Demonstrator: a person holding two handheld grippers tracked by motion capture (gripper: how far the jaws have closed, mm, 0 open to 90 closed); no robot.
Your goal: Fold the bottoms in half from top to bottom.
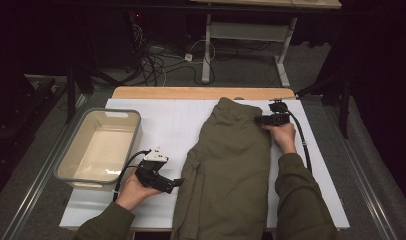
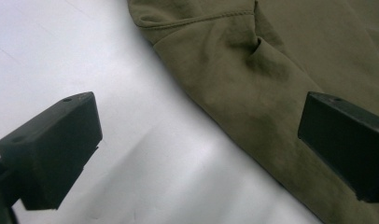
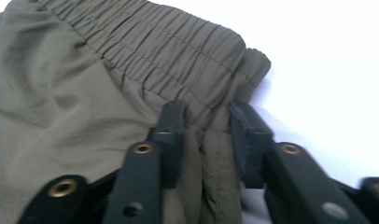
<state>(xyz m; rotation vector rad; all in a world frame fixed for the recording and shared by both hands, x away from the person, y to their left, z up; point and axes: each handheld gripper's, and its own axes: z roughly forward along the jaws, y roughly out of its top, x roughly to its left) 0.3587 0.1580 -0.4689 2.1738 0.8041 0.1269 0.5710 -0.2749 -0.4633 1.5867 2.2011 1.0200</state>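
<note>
White covering spreads over our table (image 1: 161,120), where olive trousers (image 1: 231,165) lie right of a beige bin (image 1: 98,147). From our left gripper (image 2: 197,149), fingers stand wide, one over the trouser edge. From our right gripper (image 3: 206,140), fingers pinch bunched fabric below the elastic waistband (image 3: 178,51).

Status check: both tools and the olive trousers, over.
Right tool pinching the olive trousers at the waistband edge. Left tool open, beside the trouser leg edge. Beige bin off left, clear of both.
</note>
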